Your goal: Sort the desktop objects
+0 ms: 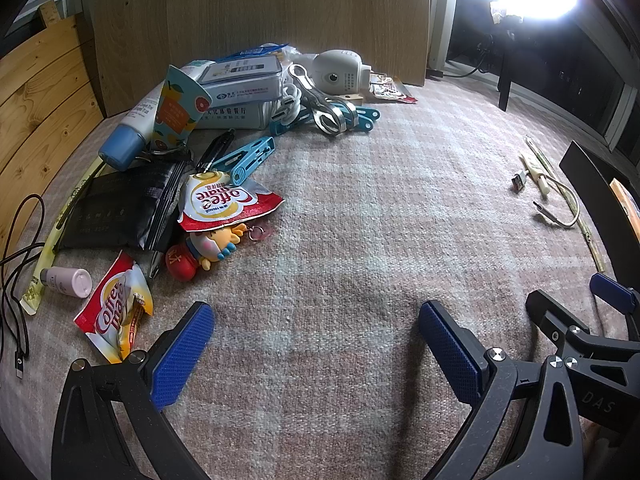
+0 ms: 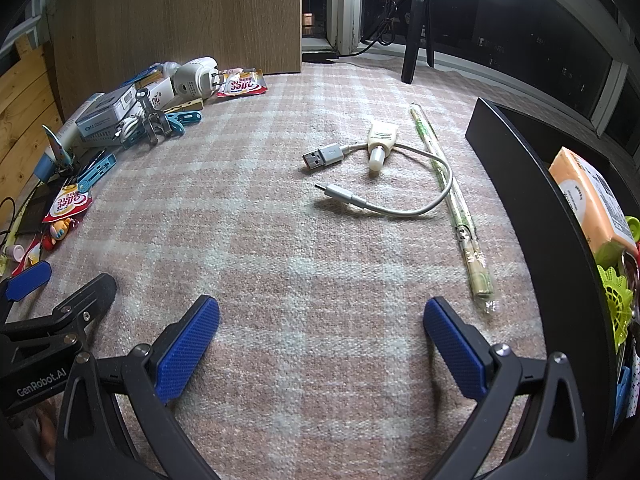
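My left gripper [image 1: 316, 344] is open and empty above the checked cloth, right of a clutter pile: Coffee-mate sachets [image 1: 224, 204], a cartoon keychain figure [image 1: 208, 248], a black pouch [image 1: 116, 212], blue clips [image 1: 248, 158], tubes [image 1: 176, 112], a tin box [image 1: 240, 88] and a white camera [image 1: 336, 72]. My right gripper [image 2: 320, 340] is open and empty, short of a white USB cable [image 2: 384, 204], a small white tube [image 2: 380, 144] and wrapped chopsticks [image 2: 456, 208]. A black bin [image 2: 532, 200] at right holds an orange pack [image 2: 592, 200] and green items.
A wooden panel [image 1: 260, 12] stands behind the pile. A black cable [image 1: 16, 264] and a pink bottle [image 1: 68, 280] lie at far left. A tripod [image 2: 416, 20] stands by the window. A bright lamp glares at top right of the left wrist view.
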### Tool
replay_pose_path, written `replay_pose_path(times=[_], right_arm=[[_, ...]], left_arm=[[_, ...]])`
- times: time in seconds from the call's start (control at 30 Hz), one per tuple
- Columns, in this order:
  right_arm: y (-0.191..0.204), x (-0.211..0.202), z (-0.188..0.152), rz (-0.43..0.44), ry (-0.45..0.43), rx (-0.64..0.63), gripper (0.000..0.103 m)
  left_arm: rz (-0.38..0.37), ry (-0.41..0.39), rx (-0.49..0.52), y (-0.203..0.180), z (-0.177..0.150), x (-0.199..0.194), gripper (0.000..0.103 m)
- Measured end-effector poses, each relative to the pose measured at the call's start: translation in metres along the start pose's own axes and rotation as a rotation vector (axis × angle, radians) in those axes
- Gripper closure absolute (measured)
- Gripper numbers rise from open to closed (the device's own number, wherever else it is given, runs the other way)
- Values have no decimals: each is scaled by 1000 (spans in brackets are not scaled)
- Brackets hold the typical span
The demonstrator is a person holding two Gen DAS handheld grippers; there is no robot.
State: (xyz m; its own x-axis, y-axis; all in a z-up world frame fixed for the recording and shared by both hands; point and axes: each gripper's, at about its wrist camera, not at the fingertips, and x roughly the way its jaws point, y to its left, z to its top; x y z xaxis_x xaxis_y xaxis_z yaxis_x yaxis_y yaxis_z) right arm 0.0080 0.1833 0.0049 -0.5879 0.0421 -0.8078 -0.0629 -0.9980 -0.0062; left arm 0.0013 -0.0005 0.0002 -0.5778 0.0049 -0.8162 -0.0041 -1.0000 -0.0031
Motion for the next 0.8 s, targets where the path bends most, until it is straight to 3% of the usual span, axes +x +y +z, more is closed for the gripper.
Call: replay_pose_path(times=[0.37, 0.6, 0.8], right_arm=[[-2, 1, 2, 3, 36, -7, 0], [-4, 1, 6, 8, 203, -1, 0], [-31, -34, 9, -5, 125, 84, 0]], left_arm=[[-24, 55, 30, -1, 7, 6, 1], [-81, 134, 40, 13, 13, 2, 1], [-66, 80, 28, 47, 36, -19, 1]])
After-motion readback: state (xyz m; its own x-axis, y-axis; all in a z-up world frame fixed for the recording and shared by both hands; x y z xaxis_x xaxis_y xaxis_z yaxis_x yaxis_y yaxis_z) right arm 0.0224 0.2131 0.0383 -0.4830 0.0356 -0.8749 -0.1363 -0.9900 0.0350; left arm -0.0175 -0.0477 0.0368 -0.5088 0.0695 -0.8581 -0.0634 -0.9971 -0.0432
